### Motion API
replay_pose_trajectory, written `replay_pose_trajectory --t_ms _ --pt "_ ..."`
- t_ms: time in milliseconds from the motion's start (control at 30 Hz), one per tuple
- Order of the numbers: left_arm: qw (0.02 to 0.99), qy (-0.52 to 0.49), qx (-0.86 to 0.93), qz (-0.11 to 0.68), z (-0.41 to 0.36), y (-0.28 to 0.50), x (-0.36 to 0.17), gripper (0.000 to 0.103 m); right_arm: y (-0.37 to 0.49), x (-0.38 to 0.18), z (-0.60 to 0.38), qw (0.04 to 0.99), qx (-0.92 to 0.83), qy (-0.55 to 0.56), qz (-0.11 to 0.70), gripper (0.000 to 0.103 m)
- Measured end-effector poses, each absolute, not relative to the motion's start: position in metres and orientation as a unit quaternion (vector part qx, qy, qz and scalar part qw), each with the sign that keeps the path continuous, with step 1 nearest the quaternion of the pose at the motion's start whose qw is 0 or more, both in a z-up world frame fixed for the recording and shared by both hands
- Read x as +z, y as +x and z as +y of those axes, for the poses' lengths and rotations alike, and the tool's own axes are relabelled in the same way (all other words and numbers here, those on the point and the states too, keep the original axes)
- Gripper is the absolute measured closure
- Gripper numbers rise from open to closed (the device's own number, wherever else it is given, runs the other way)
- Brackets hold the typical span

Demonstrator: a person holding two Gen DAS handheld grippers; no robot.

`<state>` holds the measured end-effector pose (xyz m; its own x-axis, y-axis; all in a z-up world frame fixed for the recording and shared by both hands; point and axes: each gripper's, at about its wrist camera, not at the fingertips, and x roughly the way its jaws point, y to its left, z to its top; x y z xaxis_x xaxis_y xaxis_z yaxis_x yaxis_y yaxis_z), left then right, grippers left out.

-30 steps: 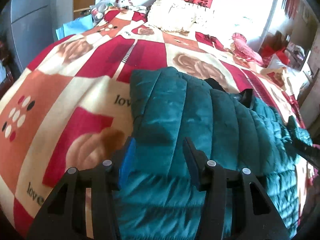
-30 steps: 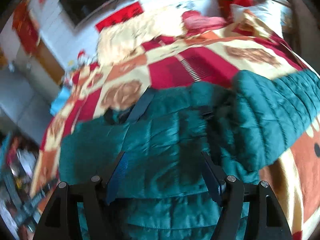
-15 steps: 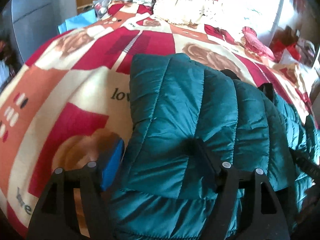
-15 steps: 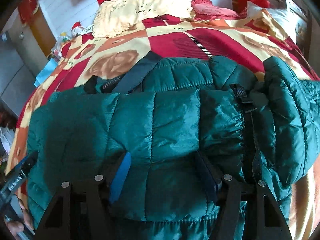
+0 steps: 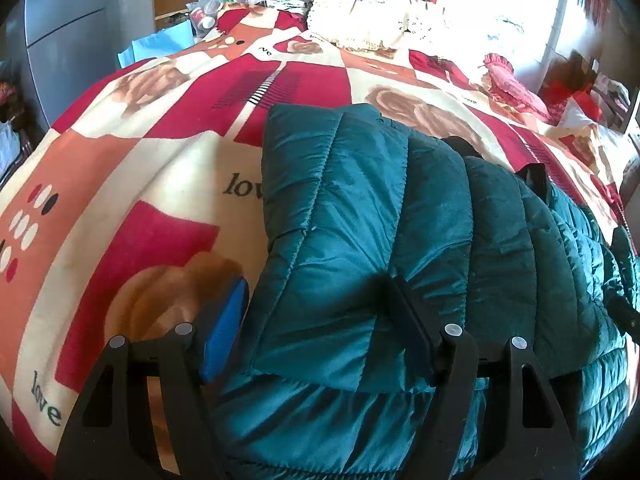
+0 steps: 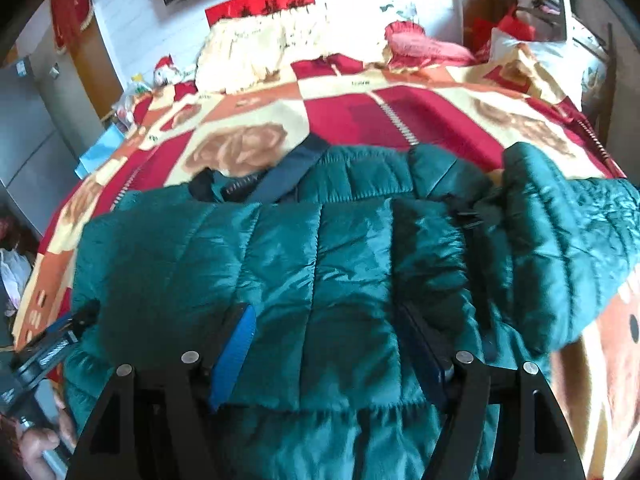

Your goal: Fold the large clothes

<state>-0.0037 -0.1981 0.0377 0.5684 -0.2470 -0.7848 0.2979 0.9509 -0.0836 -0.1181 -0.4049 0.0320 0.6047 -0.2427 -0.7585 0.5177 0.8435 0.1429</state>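
A teal quilted puffer jacket lies on the red and cream patterned bed blanket, its lower part folded up over the body. It fills the right wrist view, with one sleeve bulging at the right. My left gripper is open, its fingers straddling the folded flap near its left edge. My right gripper is open, resting over the folded flap. The left gripper also shows at the lower left of the right wrist view, held by a hand.
Cream pillows and a pink cushion lie at the head of the bed. A grey cabinet stands at the left. Clutter and bags sit at the right side. Blanket beyond the jacket is bare.
Both grippers have carried the jacket's lower part up over its body and come down onto it. The fold now lies flatter. Both grippers stayed wide apart.
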Motion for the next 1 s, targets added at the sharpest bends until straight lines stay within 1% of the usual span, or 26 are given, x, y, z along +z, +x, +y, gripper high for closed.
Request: replay_pose_trajectory --t_ms 33,100,200,267,500,667,1000 --pt "0.886 0.031 -0.152 0.437 -0.198 -0.004 0.037 0.029 -0.12 0.03 -0.406 0.876 -0.217 0.181 0.391 0.032" --pt "0.888 0.036 -0.143 0.435 -0.199 -0.005 0.037 0.023 -0.12 0.022 -0.411 0.867 -0.231 0.183 0.403 0.032" --pt "0.886 0.037 -0.144 0.439 -0.197 -0.007 0.039 0.023 -0.115 0.003 -0.417 0.854 -0.233 0.189 0.424 0.032" --pt "0.884 0.042 -0.146 0.441 -0.194 -0.013 0.044 0.023 -0.115 0.004 -0.413 0.855 -0.241 0.176 0.423 0.032" --pt "0.893 0.028 -0.184 0.411 -0.186 -0.048 0.076 0.023 -0.14 0.027 -0.398 0.87 -0.234 0.174 0.397 0.032" --pt "0.883 0.017 -0.209 0.42 -0.191 -0.067 0.085 0.023 -0.155 0.037 -0.387 0.872 -0.24 0.169 0.392 0.032" --pt "0.874 0.034 -0.247 0.418 -0.204 -0.114 0.095 0.023 -0.191 0.049 -0.376 0.873 -0.243 0.183 0.382 0.032"
